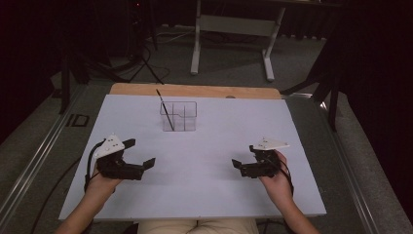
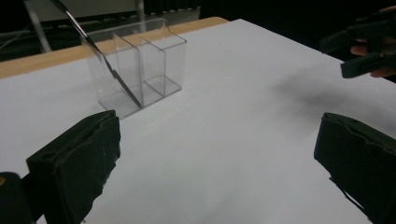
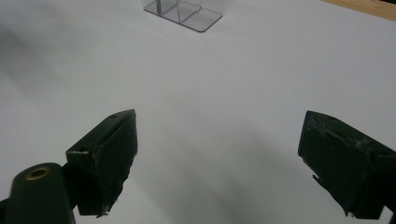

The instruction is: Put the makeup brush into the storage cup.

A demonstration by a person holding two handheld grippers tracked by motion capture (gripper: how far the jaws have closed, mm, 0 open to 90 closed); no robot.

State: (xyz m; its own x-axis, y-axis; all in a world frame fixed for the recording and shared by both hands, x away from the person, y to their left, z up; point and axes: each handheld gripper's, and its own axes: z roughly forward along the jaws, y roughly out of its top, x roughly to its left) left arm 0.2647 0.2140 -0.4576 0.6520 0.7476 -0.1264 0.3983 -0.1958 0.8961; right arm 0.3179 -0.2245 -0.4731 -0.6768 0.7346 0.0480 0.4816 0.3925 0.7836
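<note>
High view shows both grippers, left [image 1: 139,155] and right [image 1: 242,165], resting near the counter's [image 1: 209,195] front edge, jaws wide, empty. A thin stick [image 1: 165,109] leans in the clear organizer [image 1: 179,116] near the back edge; I'd approach it slowly, gripping high.

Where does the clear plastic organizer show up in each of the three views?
High view: the clear organizer stands at the far middle of the white table, a thin dark stick leaning in its left compartment.
Left gripper view: upper left, stick included.
Right gripper view: top edge, cut off.
Shared landmark: the table's wooden far edge.
</note>
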